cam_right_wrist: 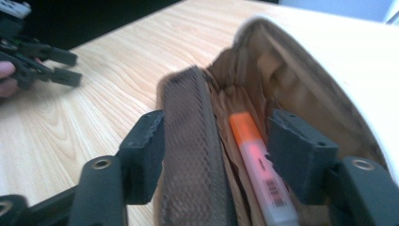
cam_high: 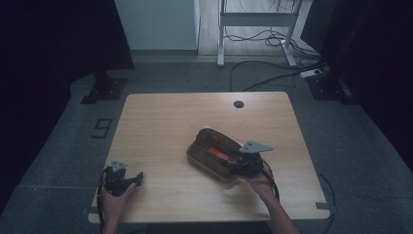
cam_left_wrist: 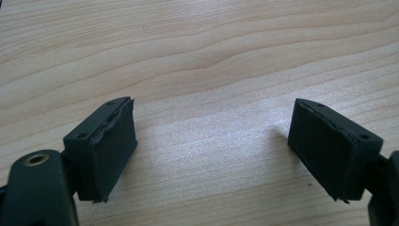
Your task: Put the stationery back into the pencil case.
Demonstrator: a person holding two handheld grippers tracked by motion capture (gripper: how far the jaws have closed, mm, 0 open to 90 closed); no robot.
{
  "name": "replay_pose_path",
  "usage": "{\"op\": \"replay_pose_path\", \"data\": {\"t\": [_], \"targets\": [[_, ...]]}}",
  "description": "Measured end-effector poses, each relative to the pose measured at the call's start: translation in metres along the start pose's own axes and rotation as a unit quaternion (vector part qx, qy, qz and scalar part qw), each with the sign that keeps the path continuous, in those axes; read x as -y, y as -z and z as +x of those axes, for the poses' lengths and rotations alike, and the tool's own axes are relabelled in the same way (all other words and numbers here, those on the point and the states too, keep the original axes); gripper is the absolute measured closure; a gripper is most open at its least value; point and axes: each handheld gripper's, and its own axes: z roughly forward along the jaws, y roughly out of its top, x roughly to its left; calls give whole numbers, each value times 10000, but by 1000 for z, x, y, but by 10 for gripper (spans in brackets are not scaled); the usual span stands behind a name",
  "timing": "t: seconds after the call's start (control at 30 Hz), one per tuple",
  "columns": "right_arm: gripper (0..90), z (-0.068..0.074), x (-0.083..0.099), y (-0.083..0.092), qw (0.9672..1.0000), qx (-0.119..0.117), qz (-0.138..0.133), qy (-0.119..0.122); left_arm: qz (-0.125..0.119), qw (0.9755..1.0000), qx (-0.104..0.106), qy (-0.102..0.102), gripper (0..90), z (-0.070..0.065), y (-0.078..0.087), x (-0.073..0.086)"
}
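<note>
Pencil case (cam_high: 214, 156) lies open mid-table (cam_high: 160, 122); right gripper (cam_right_wrist: 216, 150), jaws spread, straddles its mesh flap and orange highlighter (cam_right_wrist: 256, 160). Left gripper (cam_left_wrist: 211, 150), jaws open and empty, rests well left of the case near the table's front edge.

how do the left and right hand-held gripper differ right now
The left hand-held gripper is open with bare table between its jaws; the right hand-held gripper is open astride the brown pencil case, with an orange highlighter between its jaws. The left sits at the table's near left corner, the right nearer the middle. Both are black and each held in one hand.
</note>
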Motion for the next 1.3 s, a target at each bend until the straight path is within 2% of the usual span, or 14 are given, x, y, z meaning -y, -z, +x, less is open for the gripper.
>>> {"op": "replay_pose_path", "data": {"t": [0.3,0.6,0.77,0.83,0.93,1.07,1.13,1.3], "targets": [[333,4,-3,12,9992,246,-325,47,2,10000,3,0,155,0,0,0],[334,1,-2,22,9987,301,-416,-18,3,10000,2,-2,155,0,0,0],[330,-5,2,35,9975,472,-524,-62,6,10000,0,-2,155,0,0,0],[331,-9,6,46,9968,543,-571,-133,5,10000,-1,-3,155,0,0,0],[331,-13,9,58,9958,674,-612,-104,7,10000,-2,-3,155,0,0,0],[327,-18,12,69,9944,796,-670,-182,14,10000,-1,-7,156,0,0,0],[321,-25,19,78,9932,953,-628,-220,14,10000,-1,-7,156,0,0,0],[316,-36,33,89,9913,1134,-546,-384,8,10000,-3,-6,156,0,0,0]]}}
